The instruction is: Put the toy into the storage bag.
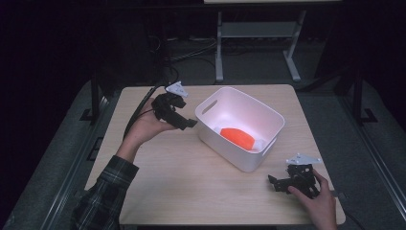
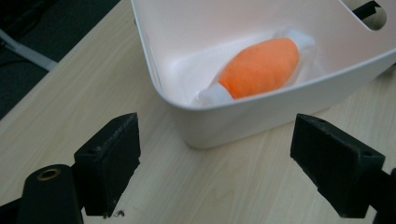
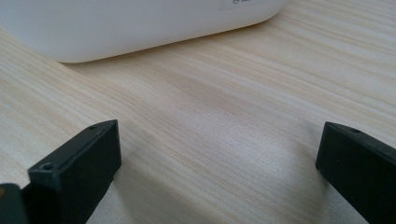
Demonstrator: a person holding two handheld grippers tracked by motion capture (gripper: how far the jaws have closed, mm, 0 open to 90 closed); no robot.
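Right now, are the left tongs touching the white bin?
Apart. The left gripper view shows the left tongs open, with bare table between their jaws and the white bin, which holds an orange item.

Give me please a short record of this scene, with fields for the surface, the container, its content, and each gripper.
surface: light wooden table
container: white bin with handle slots, near the table's middle
content: orange object in clear wrap, lying inside the bin
left gripper: open, holds nothing, raised beside the bin, pointed at it
right gripper: open, holds nothing, low over the table near the bin's corner
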